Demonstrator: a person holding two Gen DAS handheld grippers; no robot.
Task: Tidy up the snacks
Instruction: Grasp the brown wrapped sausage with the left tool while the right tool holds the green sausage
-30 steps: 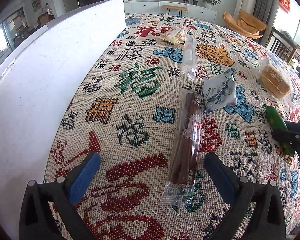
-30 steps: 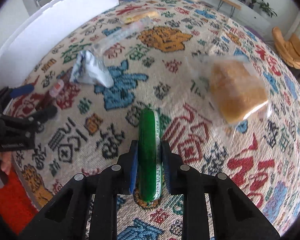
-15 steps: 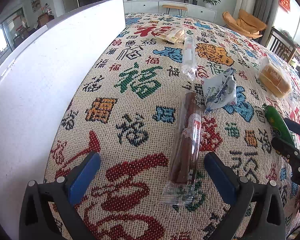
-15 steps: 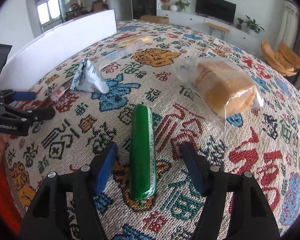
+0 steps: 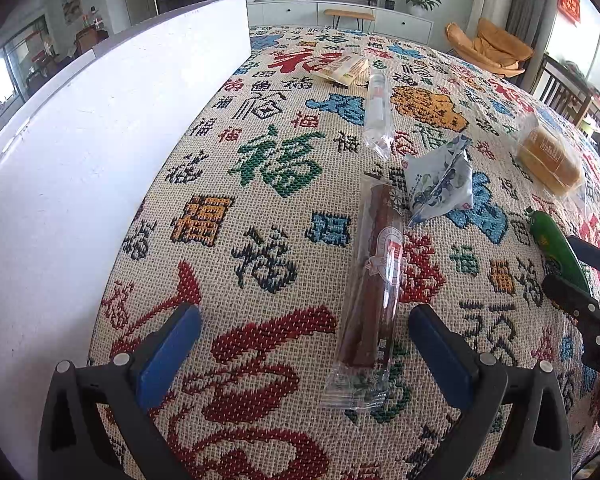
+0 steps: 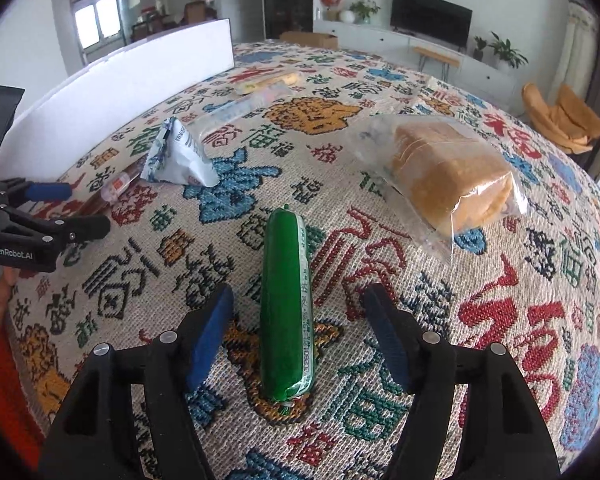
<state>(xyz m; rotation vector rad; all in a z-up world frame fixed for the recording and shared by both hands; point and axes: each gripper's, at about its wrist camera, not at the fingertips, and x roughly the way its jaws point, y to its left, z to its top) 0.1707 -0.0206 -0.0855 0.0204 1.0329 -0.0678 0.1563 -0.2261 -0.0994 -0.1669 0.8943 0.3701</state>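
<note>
A green sausage (image 6: 286,300) lies loose on the patterned tablecloth (image 6: 500,320), pointing away from me. My right gripper (image 6: 299,294) straddles it, open, with neither pad touching it. In the left wrist view the same green sausage (image 5: 556,248) shows at the far right between the right gripper's fingers (image 5: 568,292). A brown sausage in a clear wrapper (image 5: 374,280) lies inside my open left gripper (image 5: 304,314), close to its right finger and untouched.
A blue-and-white packet (image 5: 440,184) lies just beyond the brown sausage. Bagged sliced bread (image 6: 452,172) sits to the right. Farther back are a clear-wrapped stick (image 5: 376,112) and a yellow packet (image 5: 344,68). A white board (image 5: 100,140) walls the left side.
My right gripper has let go of the green sausage, which now rests on the cloth. Its view has tilted up. The left gripper has kept still.
</note>
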